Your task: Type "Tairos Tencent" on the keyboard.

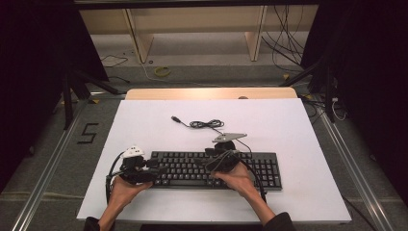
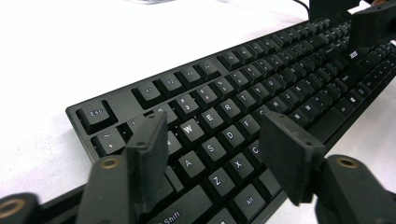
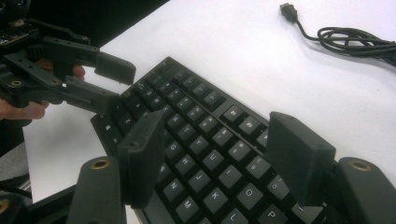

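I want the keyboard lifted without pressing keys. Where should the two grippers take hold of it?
Grip the keyboard by its short ends, one gripper from each side. It lies flat, long and thin, so its end edges are key-free and a grip at both ends keeps it level.

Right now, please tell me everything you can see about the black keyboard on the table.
The keyboard is black, looks like plastic, full-size with a number pad and white legends on its keys. It lies flat on the white table top, near the front edge, long side across. Its cable lies coiled behind it, plug free. The left gripper hangs over its left end and the right gripper over its middle, jaws open, holding nothing.
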Available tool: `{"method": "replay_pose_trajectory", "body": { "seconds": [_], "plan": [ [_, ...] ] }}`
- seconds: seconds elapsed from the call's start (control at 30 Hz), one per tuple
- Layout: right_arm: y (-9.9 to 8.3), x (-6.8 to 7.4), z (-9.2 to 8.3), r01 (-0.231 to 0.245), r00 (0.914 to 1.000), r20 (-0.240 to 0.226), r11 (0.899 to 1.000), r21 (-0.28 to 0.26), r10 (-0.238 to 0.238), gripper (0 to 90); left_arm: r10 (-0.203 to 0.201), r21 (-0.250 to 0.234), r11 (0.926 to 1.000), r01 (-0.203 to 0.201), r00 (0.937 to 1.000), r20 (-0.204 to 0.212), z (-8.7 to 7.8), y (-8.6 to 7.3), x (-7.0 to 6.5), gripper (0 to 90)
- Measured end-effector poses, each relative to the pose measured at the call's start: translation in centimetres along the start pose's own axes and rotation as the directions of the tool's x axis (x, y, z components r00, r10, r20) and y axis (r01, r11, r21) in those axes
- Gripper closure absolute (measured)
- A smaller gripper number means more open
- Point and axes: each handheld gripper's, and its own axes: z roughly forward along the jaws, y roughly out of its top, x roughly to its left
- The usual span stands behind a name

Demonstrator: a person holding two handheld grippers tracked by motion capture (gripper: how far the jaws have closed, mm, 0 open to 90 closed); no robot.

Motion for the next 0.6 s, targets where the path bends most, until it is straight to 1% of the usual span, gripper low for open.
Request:
{"method": "replay_pose_trajectory", "body": {
  "seconds": [0.07,0.1,0.17,0.3,0.33,0.37,0.6],
  "plan": [
    [-0.04,-0.08,-0.11,0.001,1.0000,0.002,1.000,0.000,-0.001,37.8,0.006,0.007,1.0000,-0.006,1.0000,-0.003,0.05,0.00,-0.01,47.7],
    [-0.04,-0.08,-0.11,0.001,1.0000,0.002,1.000,0.000,-0.001,37.8,0.011,0.011,0.9999,-0.011,0.9999,-0.007,0.08,-0.01,-0.01,47.7],
    [-0.08,-0.13,-0.16,0.000,1.0000,0.005,1.000,0.000,0.000,37.5,0.022,0.024,0.9995,-0.022,0.9997,-0.014,0.14,-0.03,-0.06,50.7],
    [-0.12,-0.14,-0.27,0.000,1.0000,0.003,1.000,0.004,0.000,37.3,0.040,0.038,0.9985,-0.040,0.9992,-0.007,0.26,-0.01,-0.20,57.8],
    [-0.14,-0.14,-0.32,0.000,1.0000,0.004,1.000,0.004,0.000,37.3,0.046,0.044,0.9979,-0.046,0.9989,-0.005,0.28,0.01,-0.23,61.3],
    [-0.14,-0.14,-0.32,0.000,1.0000,0.004,1.000,0.004,0.000,37.3,0.048,0.048,0.9977,-0.048,0.9988,-0.004,0.32,0.02,-0.26,61.3],
    [-0.20,-0.27,-0.51,0.002,1.0000,0.005,1.000,0.001,-0.002,37.1,0.042,0.080,0.9959,-0.042,0.9991,-0.002,0.56,0.14,-0.40,72.6]
  ]
}}
